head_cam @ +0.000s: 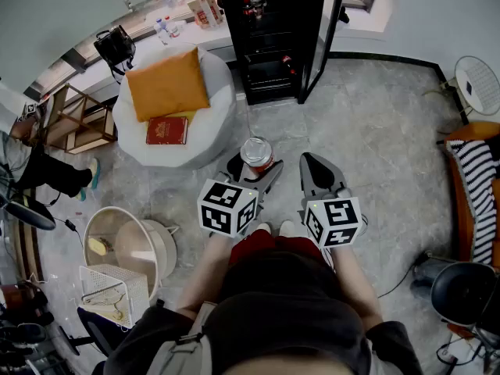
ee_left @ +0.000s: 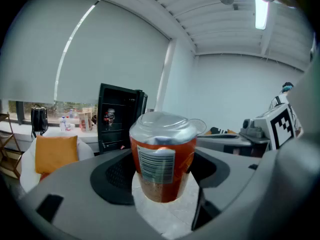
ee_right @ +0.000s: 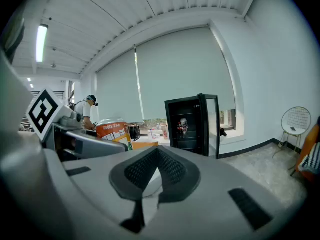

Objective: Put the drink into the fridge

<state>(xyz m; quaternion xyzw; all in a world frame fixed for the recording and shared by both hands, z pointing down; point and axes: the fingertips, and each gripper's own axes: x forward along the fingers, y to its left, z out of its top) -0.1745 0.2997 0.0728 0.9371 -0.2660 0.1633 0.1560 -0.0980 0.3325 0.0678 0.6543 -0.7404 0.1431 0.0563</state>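
Upright orange drink [ee_left: 162,156], clear domed lid [ee_left: 162,125], in left claw [ee_left: 162,179]; black fridge [head_cam: 269,45] open beyond

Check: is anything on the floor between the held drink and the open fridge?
Nothing visible does. The left gripper holds the drink; bare floor runs to the fridge, whose door stands open. The white seat lies aside, left.

I counted one orange drink cup [head_cam: 256,150] with a clear domed lid, one black glass-door fridge [head_cam: 269,37], and two grey grippers, the left gripper [head_cam: 255,167] and the right gripper [head_cam: 311,164]. I also saw one orange square cushion [head_cam: 167,83] and one red book [head_cam: 167,130].
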